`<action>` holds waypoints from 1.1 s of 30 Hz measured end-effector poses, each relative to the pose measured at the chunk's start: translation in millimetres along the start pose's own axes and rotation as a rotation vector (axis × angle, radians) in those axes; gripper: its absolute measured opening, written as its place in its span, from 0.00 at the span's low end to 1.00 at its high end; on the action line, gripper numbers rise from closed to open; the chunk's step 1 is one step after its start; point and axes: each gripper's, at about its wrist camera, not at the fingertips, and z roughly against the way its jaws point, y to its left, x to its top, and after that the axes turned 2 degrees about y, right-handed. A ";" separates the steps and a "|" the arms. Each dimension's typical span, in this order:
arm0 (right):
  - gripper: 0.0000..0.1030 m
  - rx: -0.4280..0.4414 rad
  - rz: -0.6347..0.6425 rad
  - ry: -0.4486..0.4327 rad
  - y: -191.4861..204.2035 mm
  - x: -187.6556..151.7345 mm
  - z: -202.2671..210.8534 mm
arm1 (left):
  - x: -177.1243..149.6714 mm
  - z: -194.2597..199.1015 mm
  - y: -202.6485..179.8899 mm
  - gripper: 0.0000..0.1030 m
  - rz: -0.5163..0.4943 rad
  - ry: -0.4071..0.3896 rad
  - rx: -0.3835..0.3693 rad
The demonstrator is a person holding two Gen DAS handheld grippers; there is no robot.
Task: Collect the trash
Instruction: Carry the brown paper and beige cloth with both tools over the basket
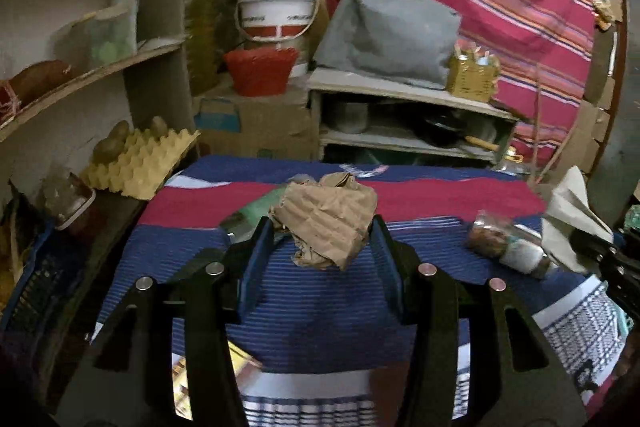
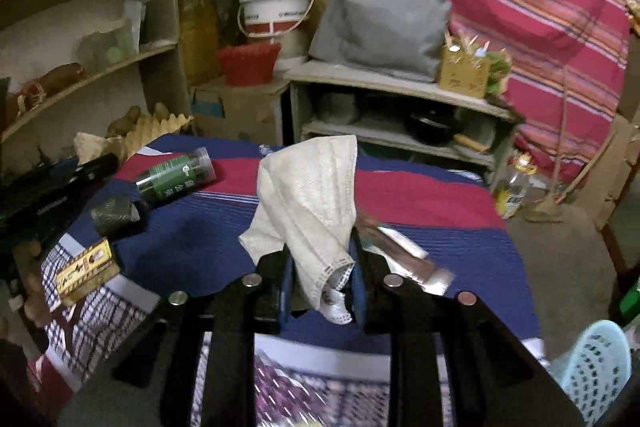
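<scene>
Table [image 1: 420,255] under striped cloth, clutter spread over it. Right claw [image 2: 320,267] clenched on white face mask [image 2: 308,195], lifted clear of cloth, hanging limp: light, soft, best pinched at the pleated edge. Left claw [image 1: 324,231] grasping crumpled brown paper [image 1: 328,219]: light, crushable, grips anywhere. Green bottle [image 2: 174,175] lies at ten o'clock of the mask; blue basket [image 2: 596,371] at four o'clock.

left tool [image 1: 322,227] gripping crumpled brown paper [image 1: 326,223], striped cloth [image 1: 320,315] below
</scene>
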 end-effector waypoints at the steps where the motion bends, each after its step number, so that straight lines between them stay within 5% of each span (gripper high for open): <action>1: 0.24 -0.006 -0.003 -0.010 -6.2 -3.8 10.2 | 0.3 5.8 -8.3 0.47 -0.012 -0.011 -0.002; 10: 0.24 -0.070 -0.097 -0.059 -73.4 -49.0 80.2 | -29.8 44.6 -103.1 0.47 -0.118 -0.047 -0.080; 26: 0.24 -0.241 -0.302 -0.107 -187.5 -141.2 154.0 | -73.4 49.7 -262.0 0.47 -0.236 -0.015 -0.243; 33: 0.24 -0.384 -0.377 -0.124 -225.3 -163.4 177.2 | -79.7 55.9 -323.7 0.47 -0.317 -0.029 -0.354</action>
